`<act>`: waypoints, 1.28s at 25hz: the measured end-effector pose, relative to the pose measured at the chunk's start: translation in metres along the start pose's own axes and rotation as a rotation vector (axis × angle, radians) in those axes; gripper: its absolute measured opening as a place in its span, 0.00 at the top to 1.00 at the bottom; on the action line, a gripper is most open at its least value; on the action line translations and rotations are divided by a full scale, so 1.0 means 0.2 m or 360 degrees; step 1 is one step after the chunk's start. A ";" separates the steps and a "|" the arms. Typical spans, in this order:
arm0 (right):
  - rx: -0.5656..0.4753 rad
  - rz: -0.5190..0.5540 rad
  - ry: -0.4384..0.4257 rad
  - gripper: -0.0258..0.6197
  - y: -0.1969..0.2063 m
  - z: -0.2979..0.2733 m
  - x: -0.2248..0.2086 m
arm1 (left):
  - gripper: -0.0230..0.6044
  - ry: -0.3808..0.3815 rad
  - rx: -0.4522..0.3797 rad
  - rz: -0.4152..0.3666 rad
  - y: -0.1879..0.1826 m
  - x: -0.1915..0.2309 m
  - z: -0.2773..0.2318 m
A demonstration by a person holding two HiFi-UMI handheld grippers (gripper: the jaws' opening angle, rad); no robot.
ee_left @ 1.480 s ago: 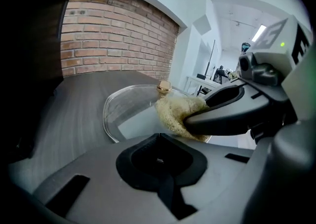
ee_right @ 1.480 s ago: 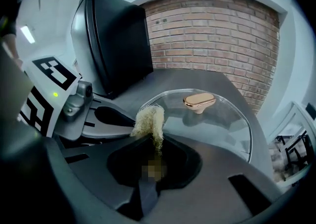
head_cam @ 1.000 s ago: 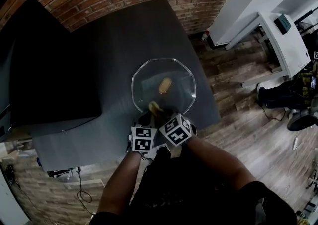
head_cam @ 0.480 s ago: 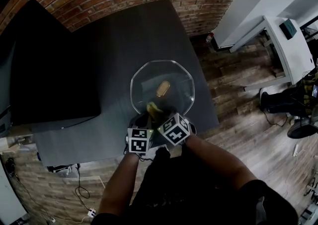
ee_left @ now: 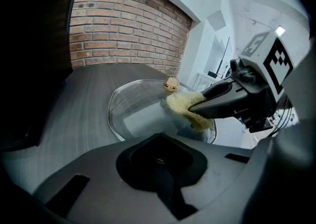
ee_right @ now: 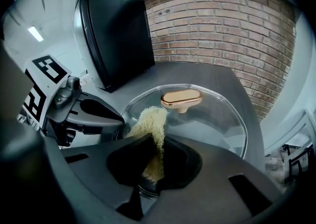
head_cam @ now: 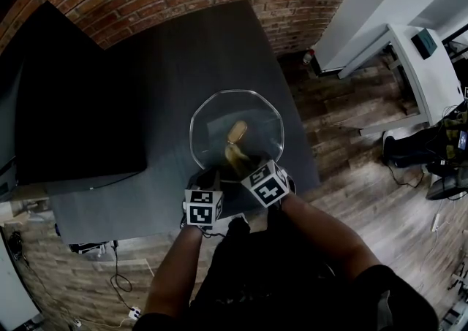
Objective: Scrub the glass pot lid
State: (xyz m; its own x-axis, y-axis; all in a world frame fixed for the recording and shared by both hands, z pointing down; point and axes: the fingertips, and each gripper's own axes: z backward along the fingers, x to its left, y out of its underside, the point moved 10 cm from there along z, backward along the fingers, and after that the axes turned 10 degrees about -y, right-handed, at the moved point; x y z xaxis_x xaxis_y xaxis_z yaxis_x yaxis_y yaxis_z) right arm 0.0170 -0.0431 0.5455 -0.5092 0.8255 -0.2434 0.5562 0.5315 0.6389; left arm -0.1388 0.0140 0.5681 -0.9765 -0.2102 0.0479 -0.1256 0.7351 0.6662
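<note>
**Head view.** Glass pot lid (head_cam: 212,121): flat on the dark table (head_cam: 183,59), gold knob (head_cam: 236,131) up, at 12 o'clock from both grippers. Judged stiff, slick, fairly heavy and breakable. Best held by the rim or the knob.

**Left gripper view.** Left gripper (ee_left: 158,161): jaws closed, apparently pinching the lid's near rim at its 6 o'clock. The glass spreads toward 12.

**Right gripper view.** Right gripper (ee_right: 148,161): jaws clamped on a soft yellow scrubber (ee_right: 150,129), its free end lying on the glass. The knob sits at 12 o'clock, just beyond.
</note>
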 end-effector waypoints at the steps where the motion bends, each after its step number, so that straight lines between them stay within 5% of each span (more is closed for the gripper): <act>1: 0.0001 -0.0013 0.0008 0.88 0.01 0.01 -0.02 | 0.91 0.0000 0.0004 0.0004 0.00 0.00 0.00; 32: -0.0087 -0.0309 0.0288 0.88 0.14 0.25 -0.51 | 0.91 -0.0039 0.0037 0.0037 -0.01 -0.02 0.01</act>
State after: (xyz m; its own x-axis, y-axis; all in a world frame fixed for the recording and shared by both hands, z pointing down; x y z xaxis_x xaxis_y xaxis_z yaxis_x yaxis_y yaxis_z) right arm 0.1165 -0.1028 0.5515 -0.7149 0.6590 -0.2337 0.4030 0.6615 0.6325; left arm -0.1350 0.0149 0.5653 -0.9832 -0.1773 0.0446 -0.1067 0.7546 0.6474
